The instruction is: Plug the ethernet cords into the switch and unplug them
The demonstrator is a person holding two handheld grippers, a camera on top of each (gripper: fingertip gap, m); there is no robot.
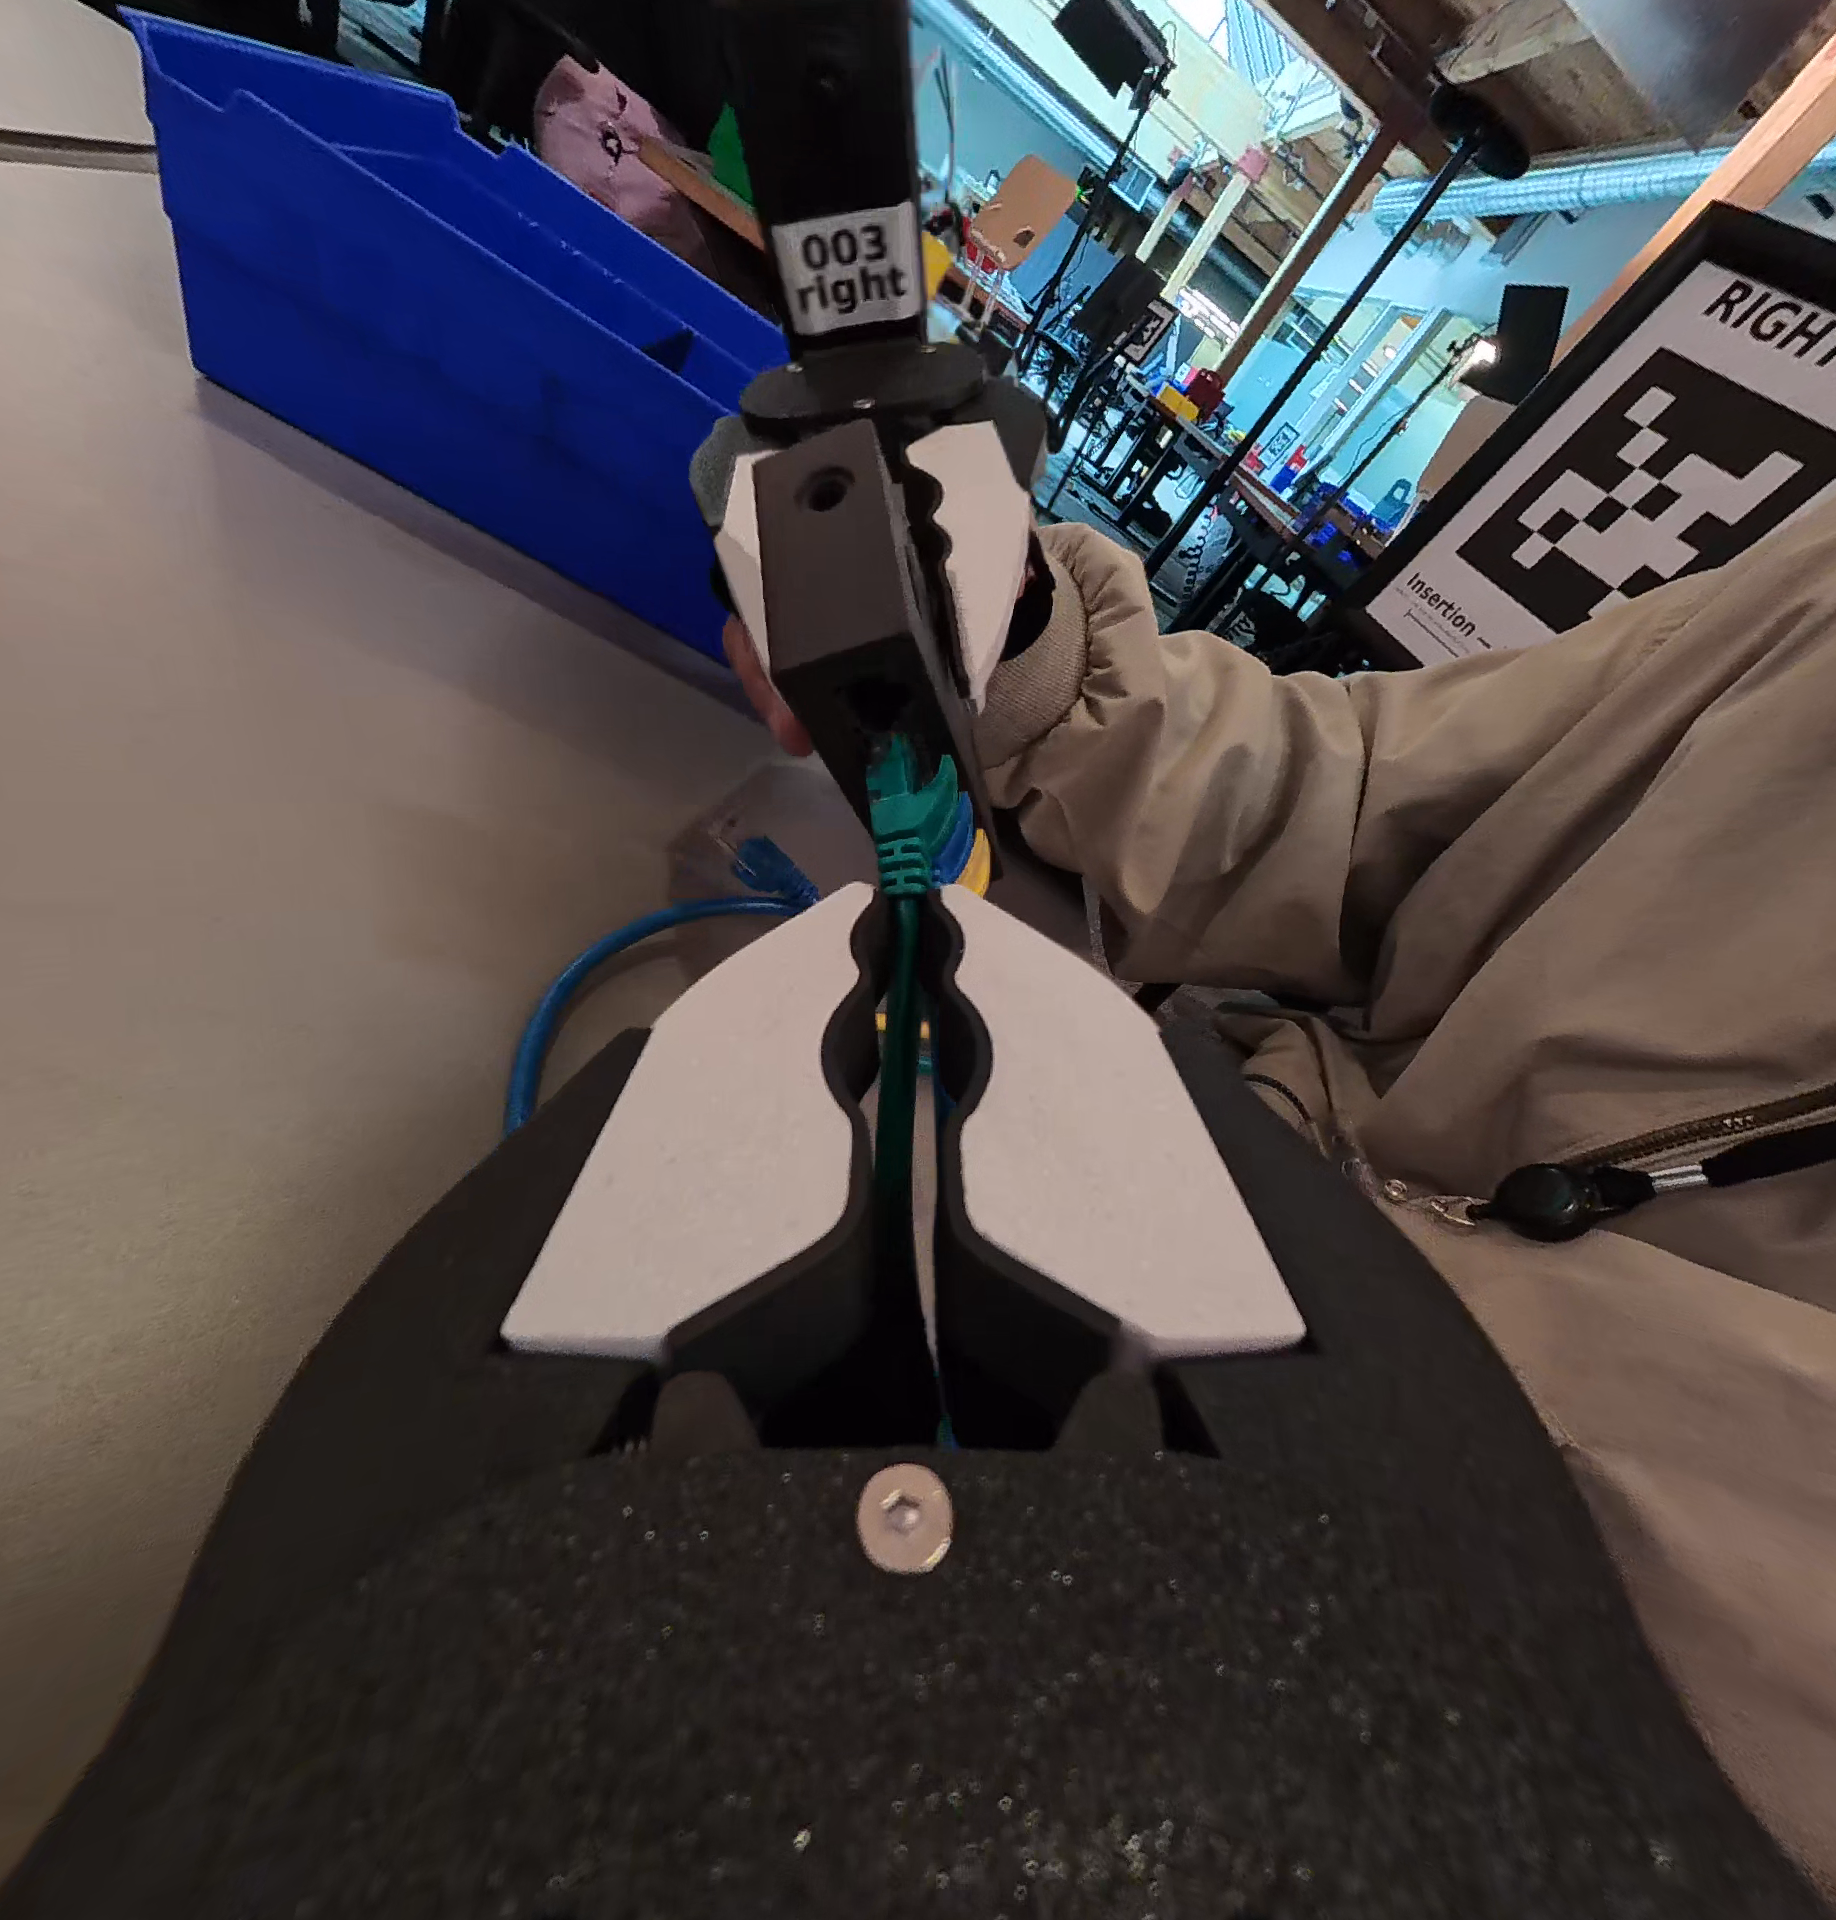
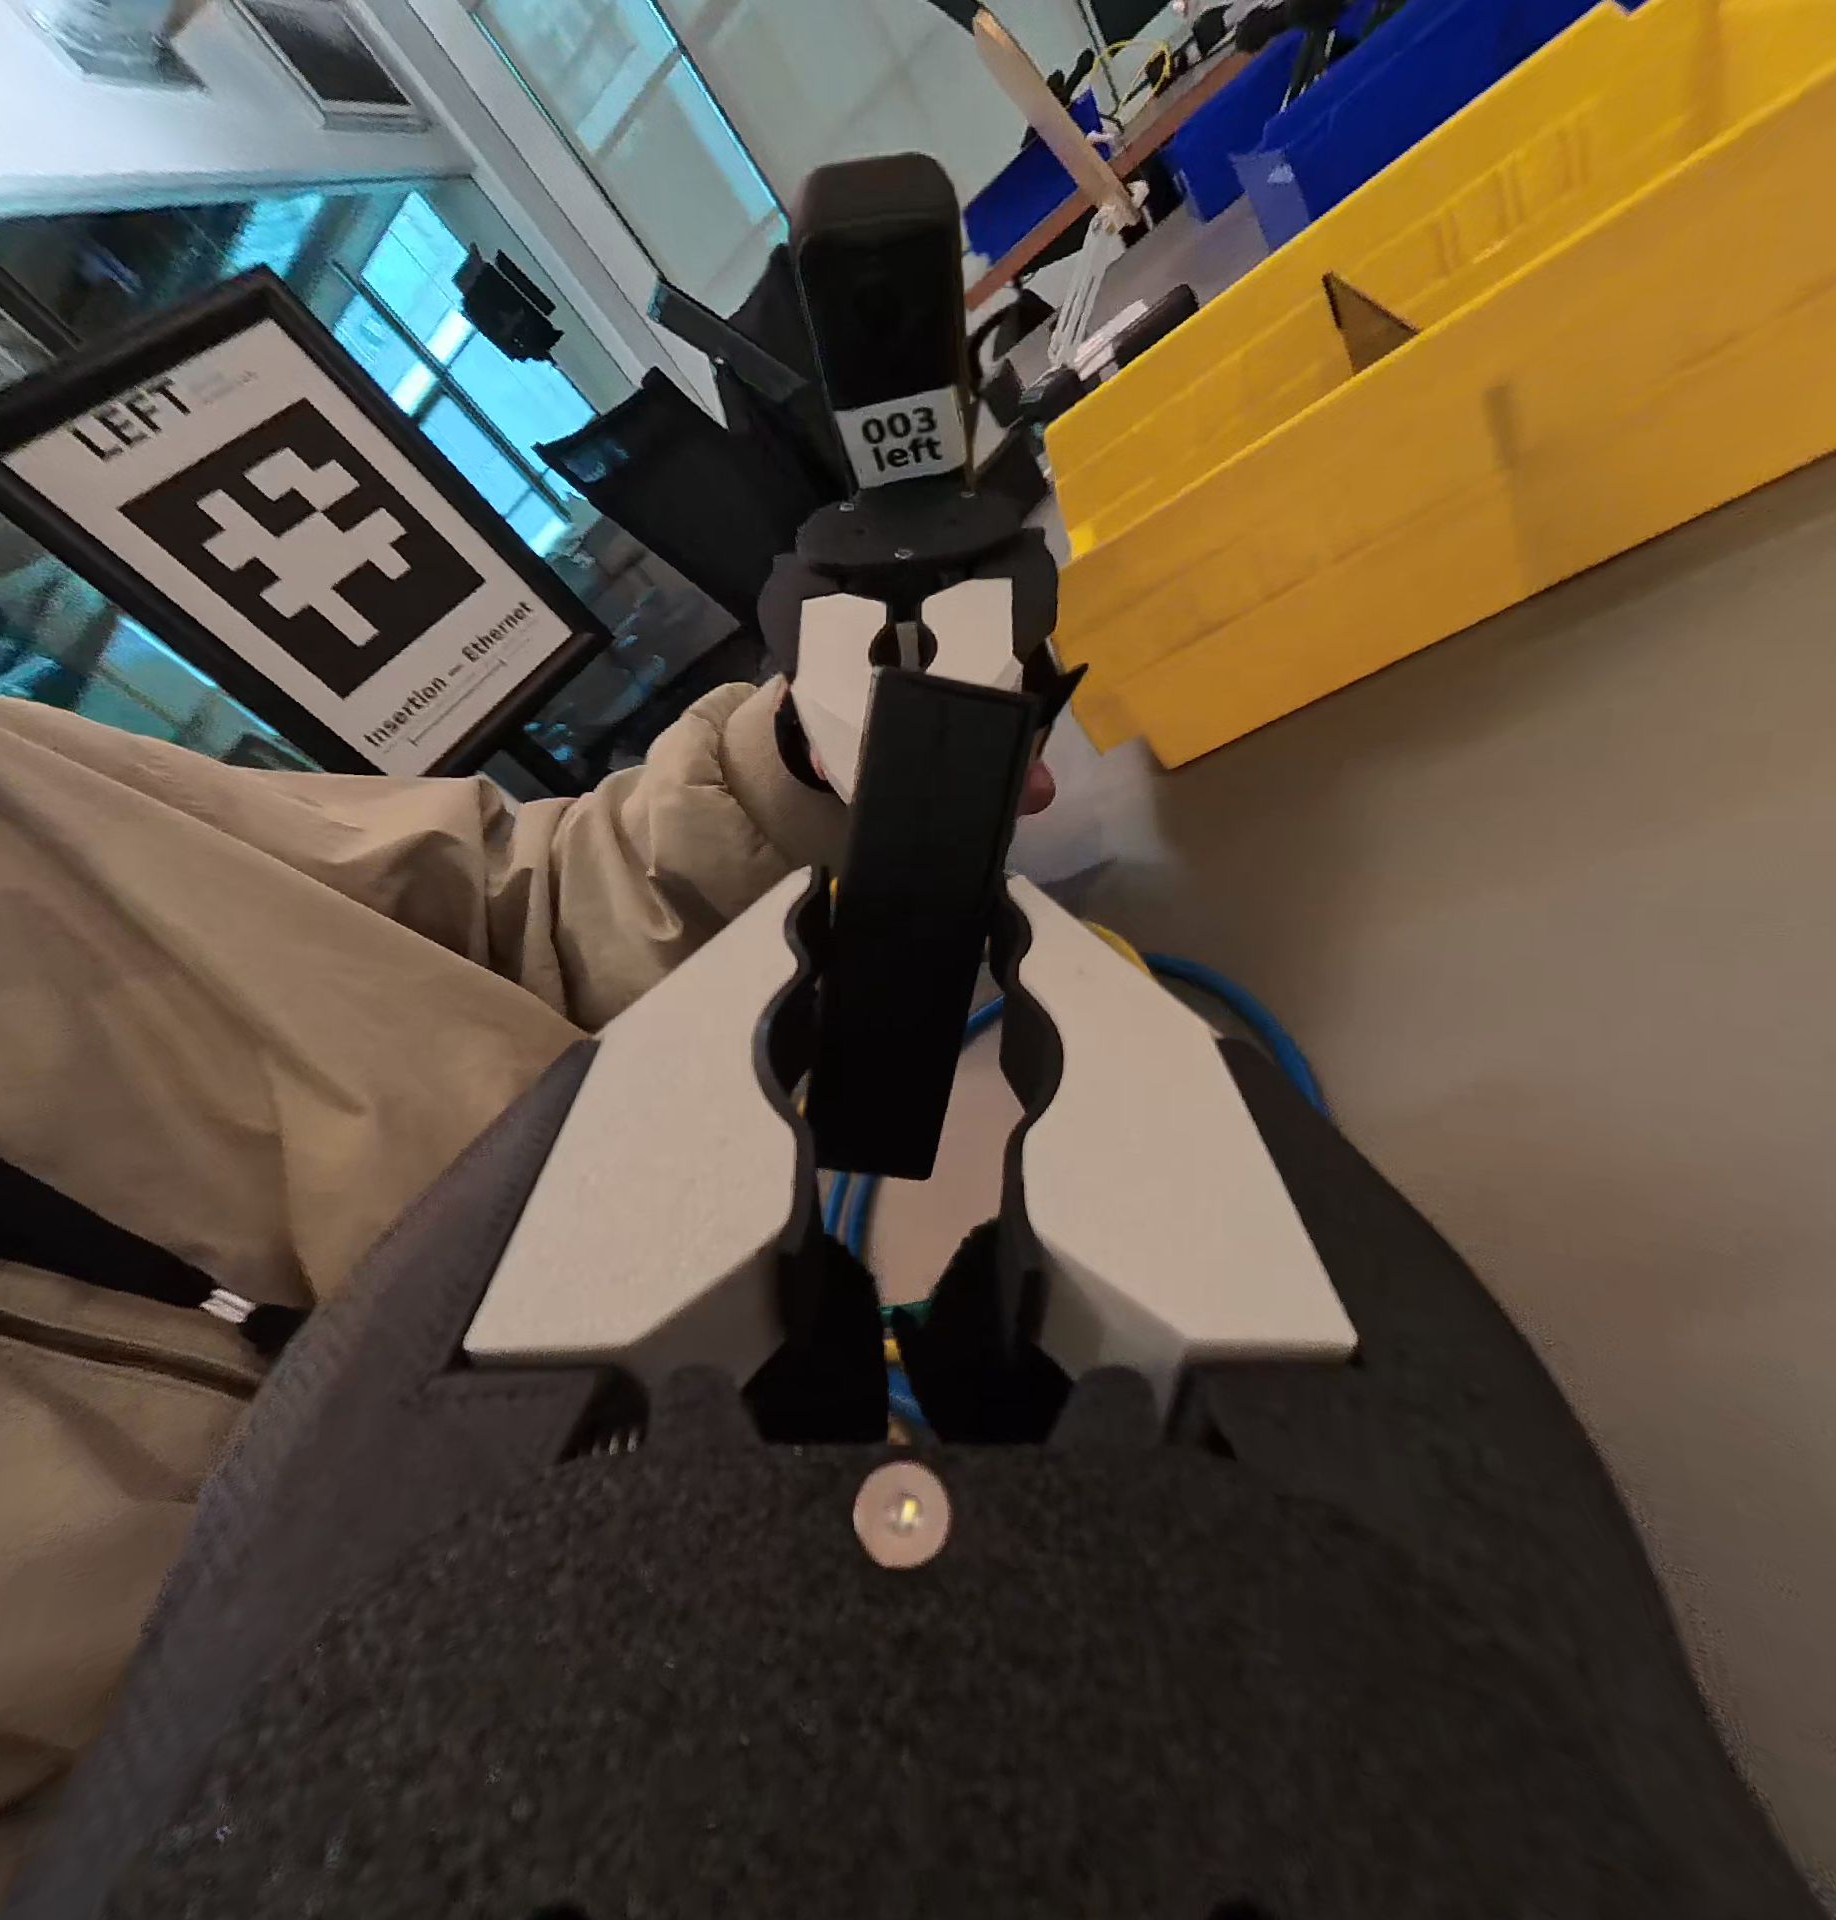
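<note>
Two grippers: we see them facing each other over the surface (image 1: 218, 935).
Left gripper (image 1: 903, 904): closed on the green cord (image 1: 898, 997) just behind its plug.
Green plug (image 1: 898, 821): seated in the switch (image 1: 841, 603), beside blue and yellow plugs.
Right gripper (image 2: 909, 935): clamped on the black switch.
Blue cord (image 1: 623, 945): loose on the surface.
Farther off: blue bin (image 1: 426, 343), yellow bin (image 2: 1465, 416).

A green cord (image 1: 901, 997) runs into the black switch (image 1: 831, 582), with blue and yellow plugs behind it. Another blue cord (image 1: 602, 966) loops on the pale grey desk (image 1: 218, 831). The bins are blue (image 1: 405, 343) and yellow (image 2: 1465, 416) (both plain), and the sleeve (image 1: 1413, 779) is beige.
</note>
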